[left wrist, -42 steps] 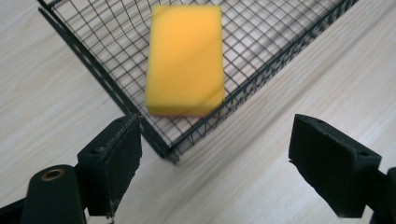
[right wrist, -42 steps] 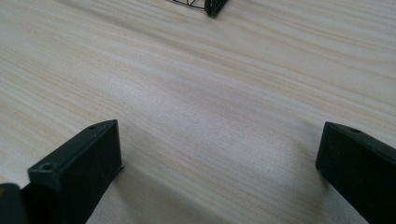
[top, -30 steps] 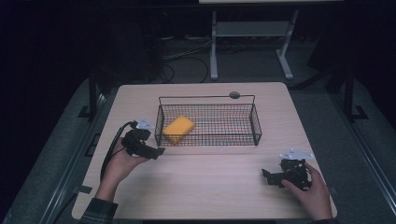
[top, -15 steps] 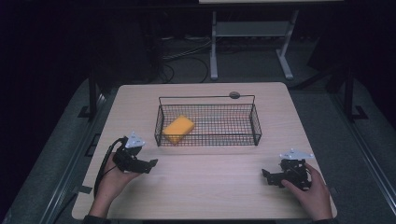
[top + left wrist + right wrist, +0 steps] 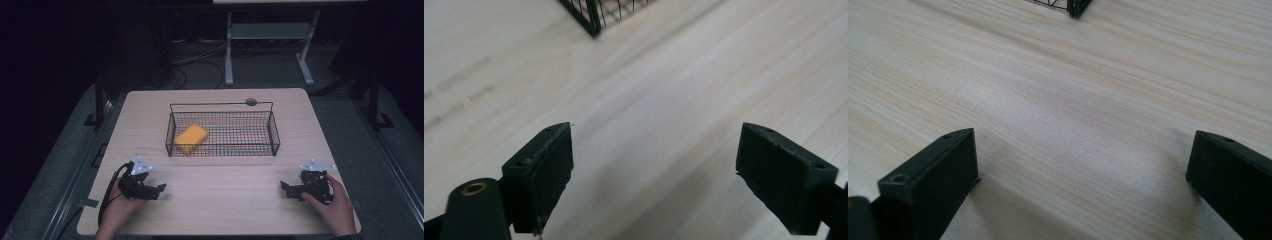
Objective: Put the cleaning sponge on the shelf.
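Left gripper: low over the near-left of the table, jaws spread wide in the left gripper view, bare wood between them, nothing held. Pointing rightward along the near edge, well short of the basket. Cable looping off the table's left side by the hand; could snag on the table edge on a fast reach and jerk the aim.

Wire basket: mid-table, low mesh walls, thin rail standing above the far side. Yellow sponge inside at the left end, lying flat on the mesh floor, close against the left and near walls. Tight corner, so likely trouble there: a jaw catching in the mesh or hooking the near rim on the way down, dragging the light basket across the wood instead of closing on the sponge. Soft body too; a shallow pinch on one corner may fold and slip out on the lift.

Small dark disc just behind the basket's far side, near its rail; cannot tell what. Could get knocked if the basket is shoved back.

Right gripper: near-right of the table, likewise gaping and empty, pointing left toward the middle. If both close in together, risk of collision over the bare centre.
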`<state>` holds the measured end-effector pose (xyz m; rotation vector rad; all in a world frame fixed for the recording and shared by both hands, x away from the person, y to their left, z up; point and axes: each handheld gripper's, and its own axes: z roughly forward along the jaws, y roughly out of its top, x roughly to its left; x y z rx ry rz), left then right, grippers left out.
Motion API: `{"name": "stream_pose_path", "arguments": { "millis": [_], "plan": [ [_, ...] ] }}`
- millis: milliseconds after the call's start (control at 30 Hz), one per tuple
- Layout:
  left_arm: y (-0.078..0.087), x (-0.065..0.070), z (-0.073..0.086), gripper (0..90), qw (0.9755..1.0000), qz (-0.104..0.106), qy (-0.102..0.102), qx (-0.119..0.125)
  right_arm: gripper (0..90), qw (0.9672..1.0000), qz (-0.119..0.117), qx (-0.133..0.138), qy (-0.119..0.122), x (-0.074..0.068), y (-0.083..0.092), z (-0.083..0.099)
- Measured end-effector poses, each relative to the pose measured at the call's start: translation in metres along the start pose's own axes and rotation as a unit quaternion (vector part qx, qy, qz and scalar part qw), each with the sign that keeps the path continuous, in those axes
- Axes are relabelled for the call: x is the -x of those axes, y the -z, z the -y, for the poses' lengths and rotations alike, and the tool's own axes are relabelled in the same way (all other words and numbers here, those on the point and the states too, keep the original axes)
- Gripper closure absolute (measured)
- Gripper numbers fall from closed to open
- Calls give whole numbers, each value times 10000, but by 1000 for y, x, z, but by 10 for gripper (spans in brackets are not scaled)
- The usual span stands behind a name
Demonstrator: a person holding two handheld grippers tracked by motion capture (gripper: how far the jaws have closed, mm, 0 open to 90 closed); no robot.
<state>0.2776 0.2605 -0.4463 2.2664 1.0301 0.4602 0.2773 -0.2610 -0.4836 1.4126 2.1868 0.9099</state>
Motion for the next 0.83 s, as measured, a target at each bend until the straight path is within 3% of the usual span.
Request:
{"name": "stream_pose_path", "arguments": {
  "millis": [400, 767, 833],
  "plan": [
    [-5, -3, 22, 127, 9997, 90, 195, -72, 0, 10000, -2, 1, 9, 0, 0, 0],
    [-6, -5, 37, 127, 9983, 182, 213, 506, 0, 10000, 0, 1, 4, 0, 0, 0],
    [-6, -5, 38, 128, 9982, 180, 212, 524, 0, 10000, 0, 1, 4, 0, 0, 0]
  ]
}}
